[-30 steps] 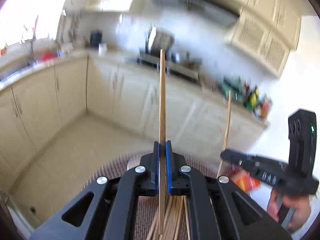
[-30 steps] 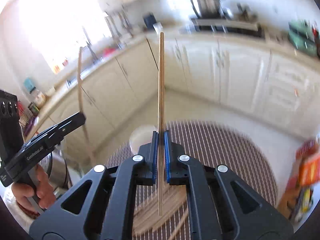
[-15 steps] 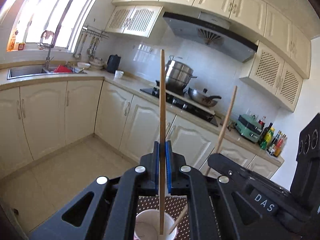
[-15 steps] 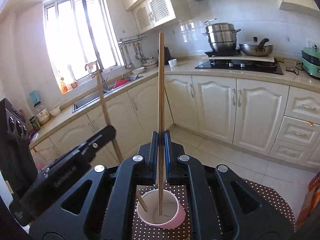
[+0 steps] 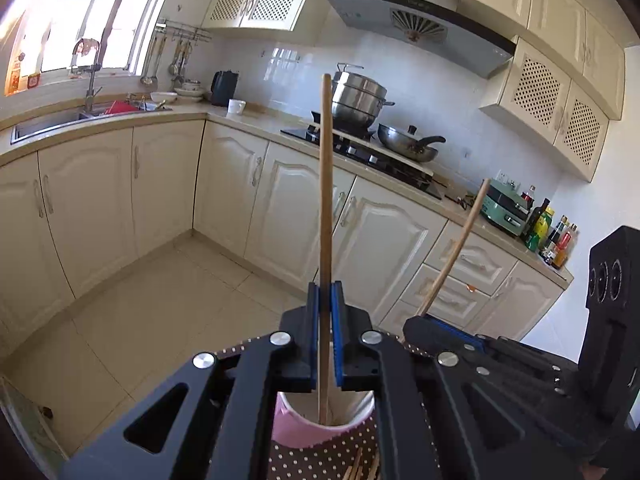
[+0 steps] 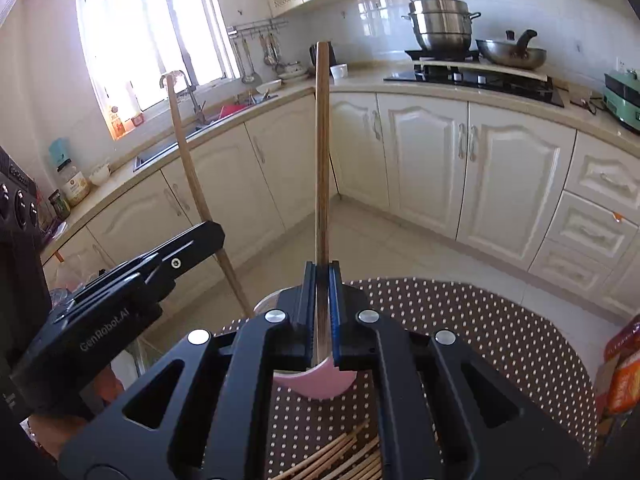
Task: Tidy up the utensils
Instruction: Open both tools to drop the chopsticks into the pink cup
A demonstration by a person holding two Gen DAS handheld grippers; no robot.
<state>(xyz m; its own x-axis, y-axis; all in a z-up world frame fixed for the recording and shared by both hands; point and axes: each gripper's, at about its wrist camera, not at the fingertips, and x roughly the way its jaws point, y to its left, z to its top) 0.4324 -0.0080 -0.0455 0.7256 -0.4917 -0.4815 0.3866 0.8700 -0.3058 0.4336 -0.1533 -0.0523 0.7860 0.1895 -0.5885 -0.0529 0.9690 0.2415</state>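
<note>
You are holding one wooden chopstick in each tool, and both are hanging over the pink cup on the dotted mat. Your left gripper is clamped on the left chopstick, its blue pads squeezing the shaft low down so that most of the length is standing up above the jaws and the short lower end is reaching down inside the cup. Your right gripper is likewise pinched tight on the right chopstick, which is standing nearly upright, with its lower end hidden behind the jaws above the cup's rim, so whether that tip is inside is not something you can tell from here. More loose chopsticks are lying flat on the mat just in front of the cup. These sticks are probably light, stiff and smooth, so a narrow pinch like this is likely letting them pivot or slip if you are bumping the rim; gripping a little nearer the middle would be giving you better control of tilt. The cup is looking light too and may be tipping if a stick is pushing sideways against its wall, so you are better off keeping each shaft upright before letting go.
</note>
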